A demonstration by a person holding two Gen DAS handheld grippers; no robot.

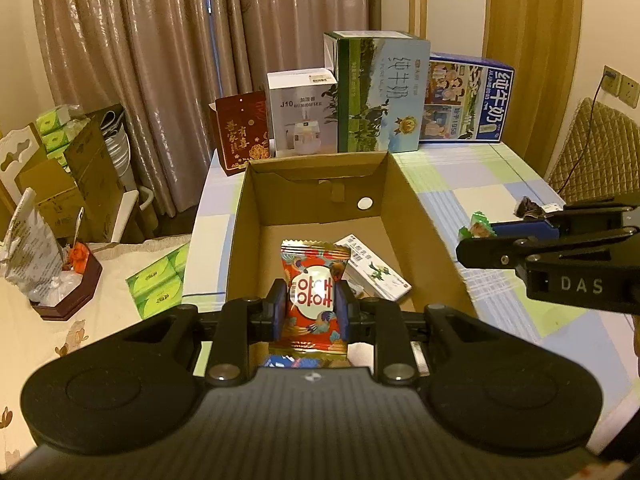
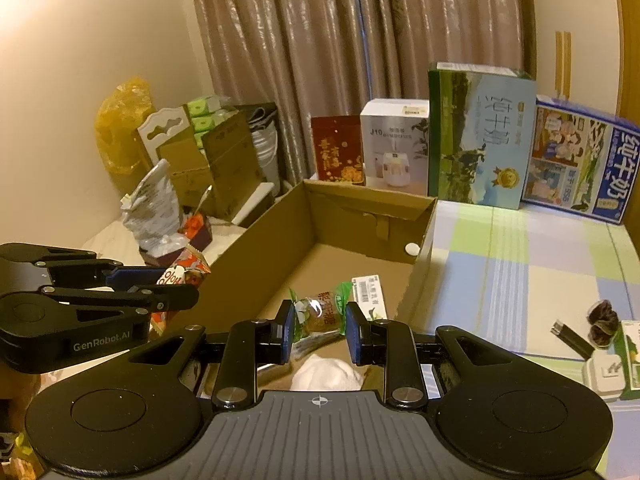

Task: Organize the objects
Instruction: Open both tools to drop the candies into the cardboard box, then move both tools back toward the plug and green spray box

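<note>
two packets hang over the box (image 1: 404, 184), near its front wall. the left gripper (image 1: 311, 308) pinches a red packet (image 1: 314, 288); the right gripper (image 2: 316, 330) pinches a green-ended packet (image 2: 318, 312). both reach forward, side by side. released too near that wall, either could fall onto the tabletop (image 2: 520, 264); the grippers could also collide.

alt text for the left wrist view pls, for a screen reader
The left gripper is shut on a red candy packet, held above an open cardboard box that has a white and green carton lying inside. The right gripper, reaching in from the right, holds a green-wrapped snack over the checked tablecloth; milk cartons and other boxes stand behind.
</note>
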